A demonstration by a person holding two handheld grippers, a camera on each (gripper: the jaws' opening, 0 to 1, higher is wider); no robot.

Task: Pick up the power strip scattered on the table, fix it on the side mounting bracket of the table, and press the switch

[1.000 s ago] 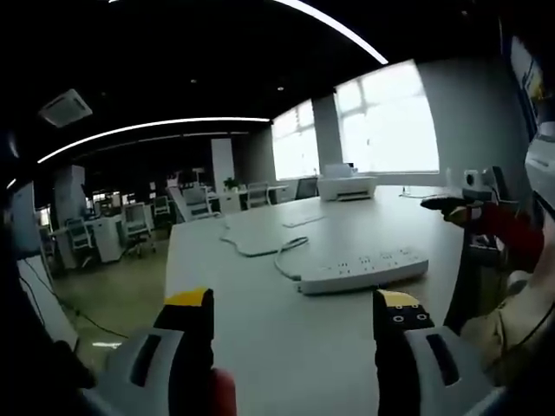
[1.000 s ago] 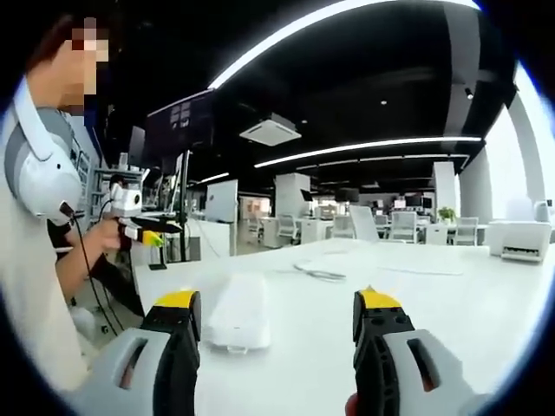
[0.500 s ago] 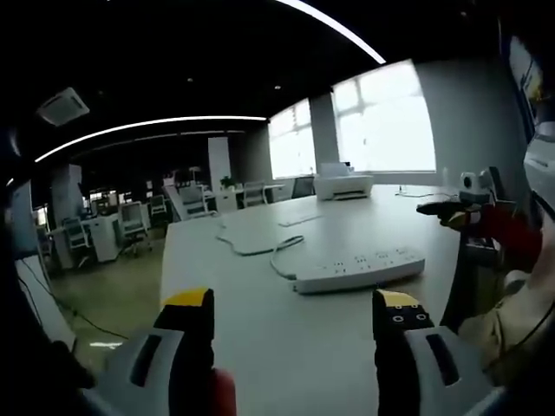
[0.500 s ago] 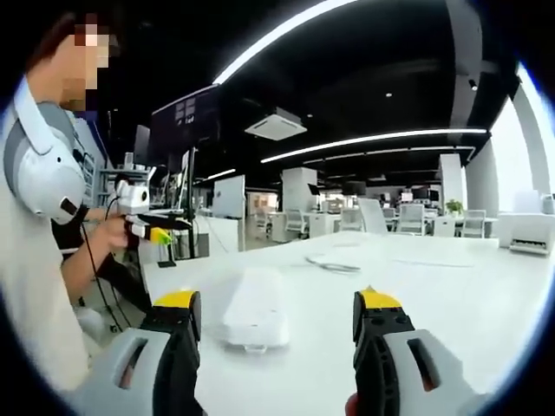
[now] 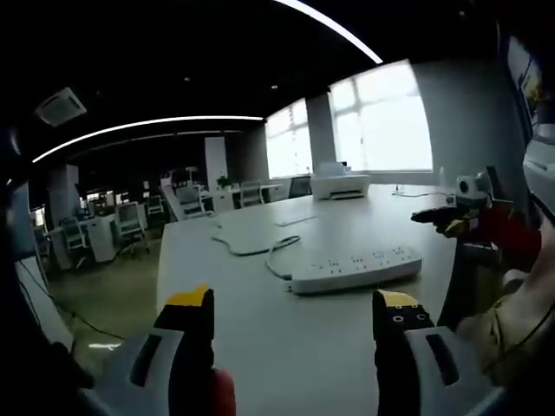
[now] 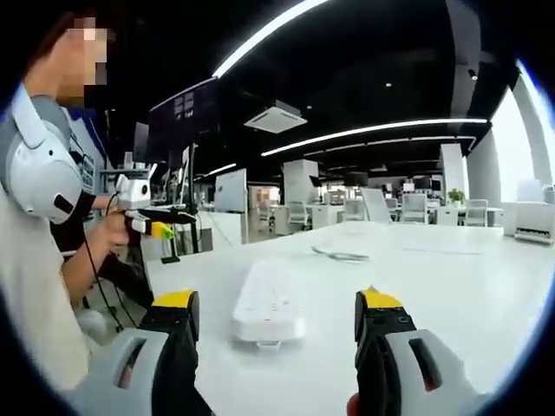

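A long white power strip (image 5: pixel 356 269) lies flat on the white table (image 5: pixel 286 347), its cable (image 5: pixel 251 250) curling off behind it. My left gripper (image 5: pixel 293 310) hangs open over the table, short of the strip, nothing between its yellow-tipped jaws. In the right gripper view the same power strip (image 6: pixel 269 301) lies end-on just ahead, between the jaws' lines. My right gripper (image 6: pixel 275 312) is open and empty. The left gripper (image 6: pixel 152 227) shows at the left of that view in the person's hand; the right gripper (image 5: pixel 451 215) appears at the right of the left gripper view.
A person (image 6: pixel 35 260) stands at the table's left edge in the right gripper view. A white printer (image 5: pixel 340 184) sits at the table's far end near the windows. Office desks and chairs (image 5: pixel 104 230) fill the room beyond. A monitor on a stand (image 6: pixel 182 139) rises behind the person.
Both cameras shifted slightly. In the right gripper view the power strip now sits more centred and closer between the jaws. Both grippers stay open.
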